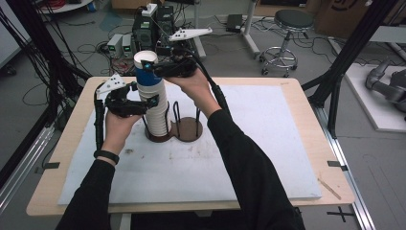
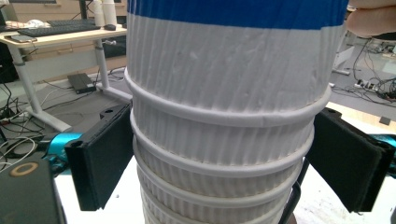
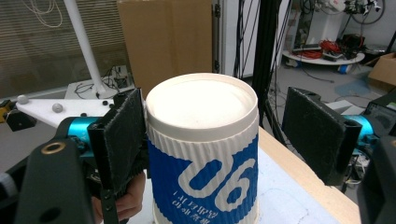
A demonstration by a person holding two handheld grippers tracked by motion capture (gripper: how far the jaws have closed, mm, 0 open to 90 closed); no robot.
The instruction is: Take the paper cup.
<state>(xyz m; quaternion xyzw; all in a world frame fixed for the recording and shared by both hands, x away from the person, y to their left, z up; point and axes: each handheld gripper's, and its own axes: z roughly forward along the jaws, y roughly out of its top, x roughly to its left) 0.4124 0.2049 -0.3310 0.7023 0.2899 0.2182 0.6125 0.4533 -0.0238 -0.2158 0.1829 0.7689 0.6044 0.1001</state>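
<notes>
Right gripper view: the right gripper [image 3: 212,140] has its jaws around the top cup [image 3: 203,154], blue with white print and upside down; the left pad touches the cup wall just under the rim, the right pad stands clearly off it, so no grip, jaws roughly half open. Left gripper view: the left gripper [image 2: 219,163] straddles the cup stack [image 2: 224,154], both pads beside the ribbed white cups below the blue one; whether they press is hard to tell, jaws look wide and at most lightly touching. High view: the stack stands in the left ring of a dark wire holder [image 1: 187,128] near the middle of the white mat [image 1: 268,143] on the table [image 1: 316,191], blue cup on top, right gripper up at it, left gripper lower on the left side. Risks, as I judge them: with one pad touching only, the top cup may get pushed sideways and tilt or drag the next cup up with it; nested cups stick, so a pull could lift several; if the left gripper isn't really holding, the whole stack may rise out of the holder or tip toward the near edge.
</notes>
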